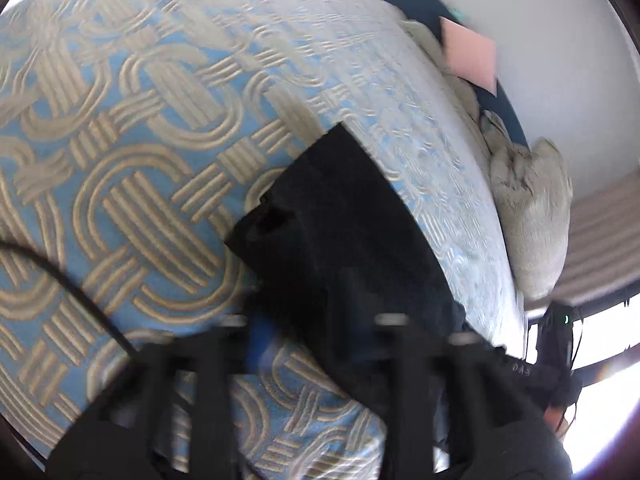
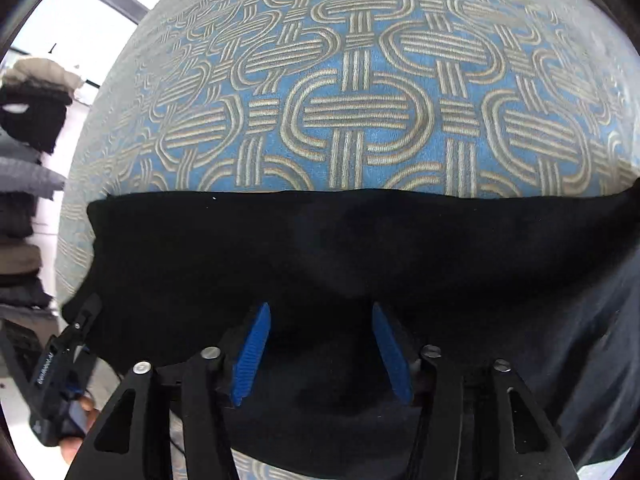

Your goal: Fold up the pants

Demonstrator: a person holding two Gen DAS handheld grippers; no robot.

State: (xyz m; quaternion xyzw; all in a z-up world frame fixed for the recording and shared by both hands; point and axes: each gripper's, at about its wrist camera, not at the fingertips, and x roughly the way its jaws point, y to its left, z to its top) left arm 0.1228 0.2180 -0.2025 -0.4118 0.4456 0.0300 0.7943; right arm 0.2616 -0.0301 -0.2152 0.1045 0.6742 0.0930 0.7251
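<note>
A: Where are the black fabric pants point(image 2: 320, 248) being shown?

B: They are being seen lying on the blue bed cover with the beige woven-loop pattern point(image 2: 360, 80), long axis running crosswise, directly beneath the right gripper point(image 2: 322, 354), which is the nearer one.

A: How are the jaws being held?

B: Both are being held apart, nothing clamped; the left gripper point(image 1: 312, 328) is blurred. Its side lettering is too small to be read.

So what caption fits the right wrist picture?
Open blue-padded tongs hover over black pants lying on a blue patterned bedspread.
</note>
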